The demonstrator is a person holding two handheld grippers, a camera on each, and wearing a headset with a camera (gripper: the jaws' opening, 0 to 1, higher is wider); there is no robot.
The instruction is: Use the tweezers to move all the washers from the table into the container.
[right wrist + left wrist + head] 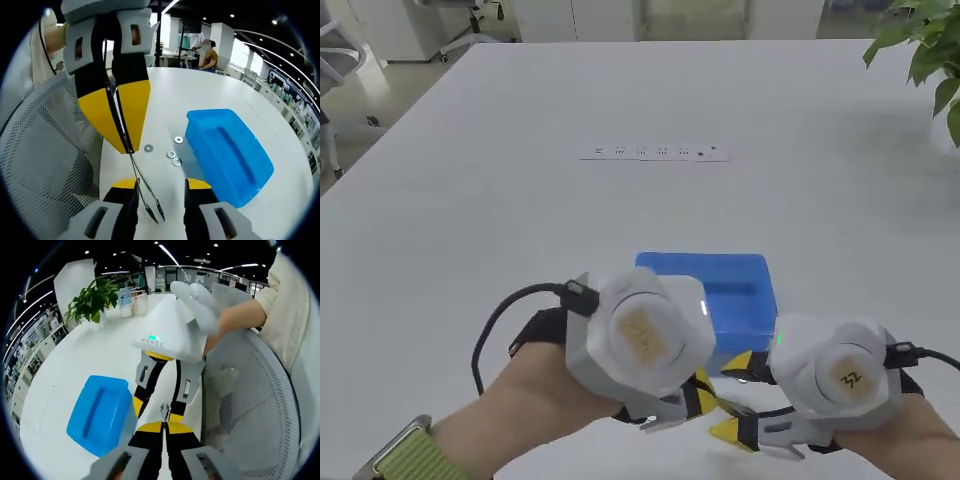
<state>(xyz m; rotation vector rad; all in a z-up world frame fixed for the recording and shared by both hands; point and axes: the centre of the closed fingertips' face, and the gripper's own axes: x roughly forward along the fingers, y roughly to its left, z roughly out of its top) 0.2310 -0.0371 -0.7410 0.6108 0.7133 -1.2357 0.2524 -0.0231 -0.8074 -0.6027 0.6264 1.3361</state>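
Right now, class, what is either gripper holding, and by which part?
The left gripper has its jaws shut on the tweezers, gripping the rear part; the pointed tips stick out free between the open jaws of the right gripper.

Left gripper (pixel 162 427) and right gripper (pixel 161 186) face each other, tips close together. The left jaws pinch tweezers (pixel 120 120); the right jaws stand apart.

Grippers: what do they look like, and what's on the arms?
The left gripper and right gripper match: white rounded housings, black fingers tipped yellow, black cables. A green woven strap sits on the left wrist; the right sleeve is cream.
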